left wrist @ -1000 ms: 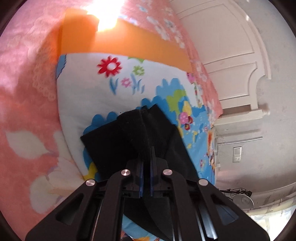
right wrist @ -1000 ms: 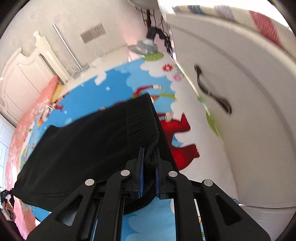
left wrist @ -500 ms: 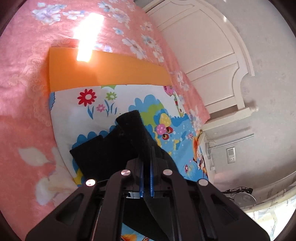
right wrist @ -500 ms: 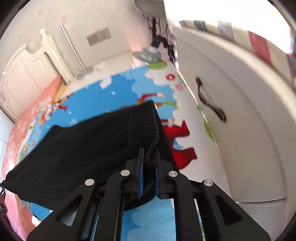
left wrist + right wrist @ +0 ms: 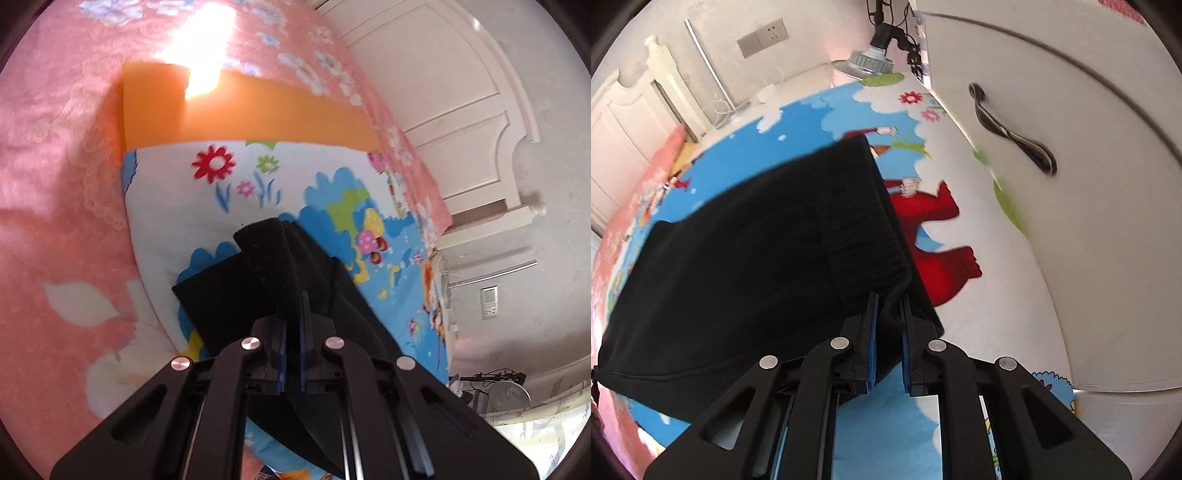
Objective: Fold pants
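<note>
Nearest the lens, the left hand-held gripper (image 5: 291,325) is clenched on a bunched cuff end of the black pants (image 5: 266,273), and the right hand-held gripper (image 5: 888,314) grips the ribbed waistband. The cloth hangs lifted between them over the cartoon play mat (image 5: 964,325), with the pink bedspread (image 5: 55,166) beyond. This looks like the carry phase of a fold; next, both ends likely need lowering evenly, edges aligned.

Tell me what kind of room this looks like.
Probably a bedroom: a pink floral bedspread lies under a cartoon play mat, beside a white headboard and a white wardrobe door.
</note>
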